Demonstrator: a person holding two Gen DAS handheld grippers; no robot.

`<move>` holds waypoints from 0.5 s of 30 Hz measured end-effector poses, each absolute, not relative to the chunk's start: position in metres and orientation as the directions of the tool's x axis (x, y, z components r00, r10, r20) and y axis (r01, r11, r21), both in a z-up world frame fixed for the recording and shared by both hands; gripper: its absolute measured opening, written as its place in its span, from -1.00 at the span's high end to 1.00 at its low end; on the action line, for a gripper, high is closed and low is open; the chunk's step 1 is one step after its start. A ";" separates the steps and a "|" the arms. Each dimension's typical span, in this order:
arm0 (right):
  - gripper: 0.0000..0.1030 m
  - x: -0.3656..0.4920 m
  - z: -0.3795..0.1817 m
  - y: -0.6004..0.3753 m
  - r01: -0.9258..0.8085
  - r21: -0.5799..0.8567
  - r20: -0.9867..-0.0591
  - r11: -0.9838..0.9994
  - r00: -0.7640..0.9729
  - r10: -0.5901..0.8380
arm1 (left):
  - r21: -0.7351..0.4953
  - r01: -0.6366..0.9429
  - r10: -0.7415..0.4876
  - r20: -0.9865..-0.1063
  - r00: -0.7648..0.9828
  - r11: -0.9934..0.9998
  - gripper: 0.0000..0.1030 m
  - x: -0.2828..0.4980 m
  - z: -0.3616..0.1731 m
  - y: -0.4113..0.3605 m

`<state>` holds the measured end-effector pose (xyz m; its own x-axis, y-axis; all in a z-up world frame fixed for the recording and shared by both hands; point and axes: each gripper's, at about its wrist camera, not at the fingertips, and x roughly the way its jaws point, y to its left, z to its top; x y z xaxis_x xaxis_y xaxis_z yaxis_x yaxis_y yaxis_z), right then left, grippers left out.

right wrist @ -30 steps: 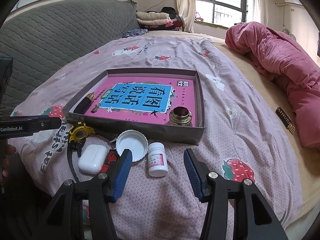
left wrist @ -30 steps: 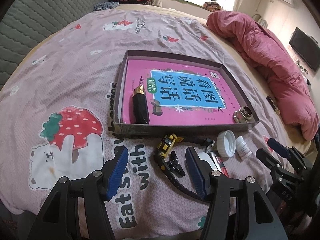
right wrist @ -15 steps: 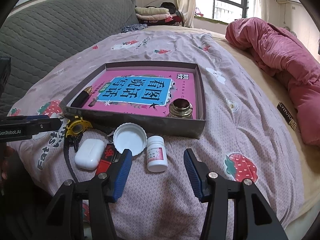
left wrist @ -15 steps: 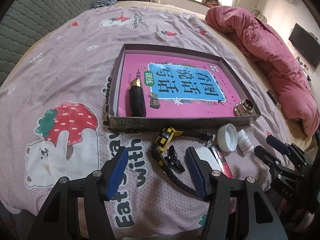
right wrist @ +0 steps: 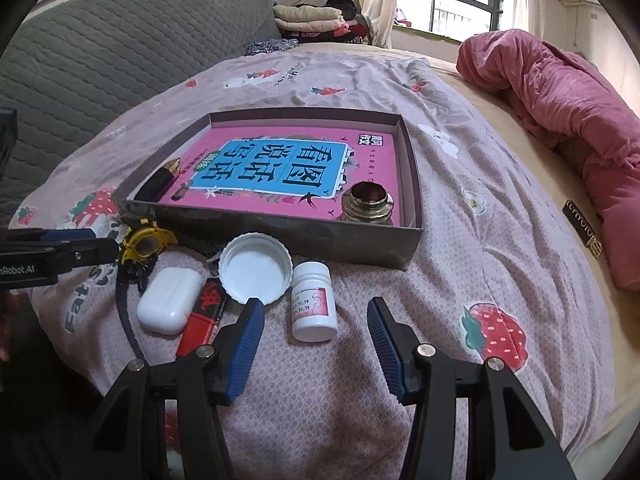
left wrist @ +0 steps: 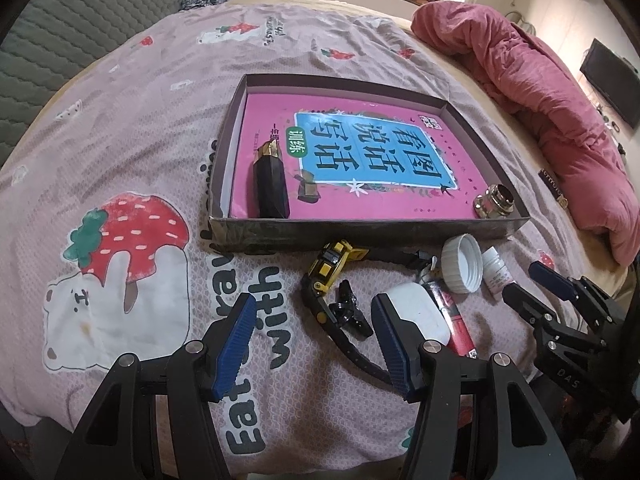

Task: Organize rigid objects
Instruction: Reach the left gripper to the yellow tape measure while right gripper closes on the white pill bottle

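Right claw point(right wrist: 316, 344) released, empty, poised just near of pill bottle point(right wrist: 315, 301). Bottle lying on bedspread just near of tray point(right wrist: 280, 236), long axis near-to-far, centred between fingers. Left claw point(left wrist: 312, 340) released over watch point(left wrist: 330, 280), farther from bottle.

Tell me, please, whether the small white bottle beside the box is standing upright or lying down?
Upright: the small white bottle stands on the bedspread, cap on top, label facing the right camera.

Cloth, card, plastic and metal are showing on the bed.
A matt textured bedspread point(left wrist: 132, 128) is lying under a card tray point(right wrist: 412, 168); a glossy book point(left wrist: 360, 160), smooth plastic bottle point(right wrist: 314, 302) and shiny metal cap point(right wrist: 368, 202) are gleaming.
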<state>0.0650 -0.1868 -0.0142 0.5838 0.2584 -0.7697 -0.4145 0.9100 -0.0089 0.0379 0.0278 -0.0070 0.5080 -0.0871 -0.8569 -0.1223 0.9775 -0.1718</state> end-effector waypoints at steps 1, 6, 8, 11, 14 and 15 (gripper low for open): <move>-0.03 0.066 -0.016 -0.187 -0.416 -0.007 -0.771 0.909 0.581 0.261 | -0.167 -0.123 -0.082 -0.858 0.507 0.978 -0.19 0.038 -0.007 0.028; -0.03 0.071 -0.021 -0.187 -0.414 -0.009 -0.775 0.910 0.579 0.255 | -0.156 -0.132 -0.069 -0.861 0.504 0.979 -0.19 0.047 -0.011 0.028; -0.03 0.072 -0.023 -0.187 -0.413 -0.005 -0.778 0.911 0.574 0.255 | -0.151 -0.138 -0.063 -0.865 0.498 0.979 -0.19 0.051 -0.014 0.028; -0.03 0.073 -0.023 -0.188 -0.412 0.002 -0.778 0.911 0.572 0.260 | -0.136 -0.139 -0.051 -0.871 0.489 0.981 -0.19 0.058 -0.019 0.028; -0.03 0.073 -0.023 -0.188 -0.414 0.003 -0.777 0.910 0.572 0.263 | -0.135 -0.142 -0.051 -0.876 0.480 0.981 -0.19 0.065 -0.024 0.028; -0.03 0.073 -0.023 -0.188 -0.415 0.004 -0.777 0.910 0.571 0.264 | -0.132 -0.145 -0.049 -0.880 0.472 0.981 -0.19 0.067 -0.026 0.028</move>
<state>0.0734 -0.1877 -0.0235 0.5709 0.2639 -0.7775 -0.4152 0.9097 0.0039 0.0672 0.0281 -0.0260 0.4721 -0.0489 -0.8802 -0.1451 0.9805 -0.1323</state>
